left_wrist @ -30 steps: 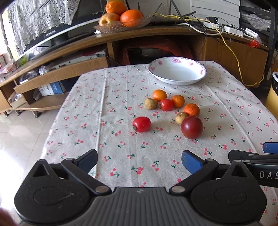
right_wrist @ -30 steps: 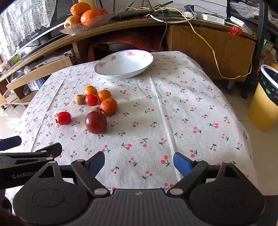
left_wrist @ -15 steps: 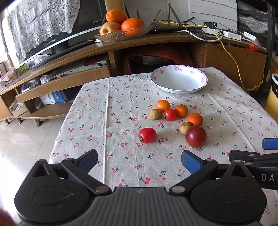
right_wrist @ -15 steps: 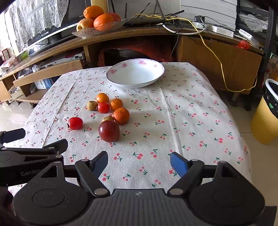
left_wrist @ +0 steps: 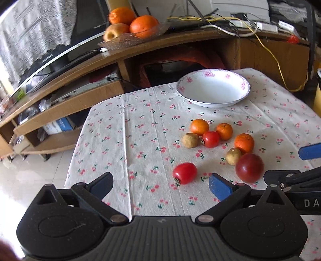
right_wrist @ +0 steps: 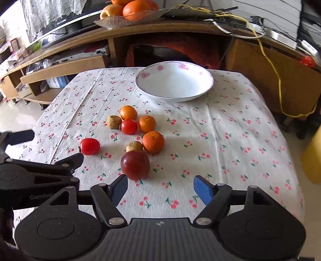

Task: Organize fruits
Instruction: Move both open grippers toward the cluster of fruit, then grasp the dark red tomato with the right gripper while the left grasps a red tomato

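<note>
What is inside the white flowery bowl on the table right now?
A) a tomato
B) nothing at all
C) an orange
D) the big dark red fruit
B: the white bowl shows only its bare inside, and every fruit, such as the big dark red fruit, lies on the tablecloth.

The small brown fruit (right_wrist: 134, 146) is partly hidden behind the big dark red fruit (right_wrist: 135, 165). The yellow bin (left_wrist: 317, 100) is cut off at the right edge. The top orange (right_wrist: 120, 1) in the far dish is cut off too.
</note>
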`<move>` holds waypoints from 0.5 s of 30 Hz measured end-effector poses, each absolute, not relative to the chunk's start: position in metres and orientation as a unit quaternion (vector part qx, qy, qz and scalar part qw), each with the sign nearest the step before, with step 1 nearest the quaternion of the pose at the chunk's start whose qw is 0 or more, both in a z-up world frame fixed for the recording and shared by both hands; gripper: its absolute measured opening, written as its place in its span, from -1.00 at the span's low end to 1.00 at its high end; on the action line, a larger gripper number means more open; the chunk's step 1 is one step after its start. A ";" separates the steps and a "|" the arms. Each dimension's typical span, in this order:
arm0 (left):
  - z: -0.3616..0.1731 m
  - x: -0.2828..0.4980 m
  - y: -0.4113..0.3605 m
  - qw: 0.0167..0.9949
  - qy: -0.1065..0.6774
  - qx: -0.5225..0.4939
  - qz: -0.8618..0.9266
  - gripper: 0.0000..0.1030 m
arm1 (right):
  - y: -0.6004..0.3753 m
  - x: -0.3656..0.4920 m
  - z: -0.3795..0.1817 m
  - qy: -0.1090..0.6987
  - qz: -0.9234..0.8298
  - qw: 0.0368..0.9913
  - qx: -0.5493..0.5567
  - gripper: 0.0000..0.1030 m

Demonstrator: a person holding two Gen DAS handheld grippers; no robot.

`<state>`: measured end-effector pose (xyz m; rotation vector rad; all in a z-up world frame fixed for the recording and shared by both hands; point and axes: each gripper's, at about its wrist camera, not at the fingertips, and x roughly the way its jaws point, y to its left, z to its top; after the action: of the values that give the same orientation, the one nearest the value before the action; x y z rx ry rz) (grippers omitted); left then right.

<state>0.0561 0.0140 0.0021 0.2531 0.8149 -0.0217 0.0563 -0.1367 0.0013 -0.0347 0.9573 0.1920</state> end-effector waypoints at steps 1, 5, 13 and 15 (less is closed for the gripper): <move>0.000 0.060 0.014 0.909 0.397 0.126 -0.014 1.00 | -0.136 0.059 -0.001 0.462 0.096 0.881 -0.017 0.33; -0.009 0.074 0.013 0.905 0.404 0.128 -0.023 1.00 | -0.136 0.072 -0.010 0.474 0.118 0.872 -0.018 0.28; -0.020 0.087 0.025 0.903 0.414 0.111 -0.034 1.00 | -0.130 0.088 -0.019 0.474 0.156 0.866 -0.012 0.27; -0.022 0.089 0.028 0.900 0.421 0.104 -0.041 1.00 | -0.129 0.090 -0.020 0.476 0.161 0.864 -0.010 0.27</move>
<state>0.0889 0.0279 -0.0219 0.2150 0.8721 -0.0839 0.0901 -0.1292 -0.0200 -0.0217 0.9981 0.3368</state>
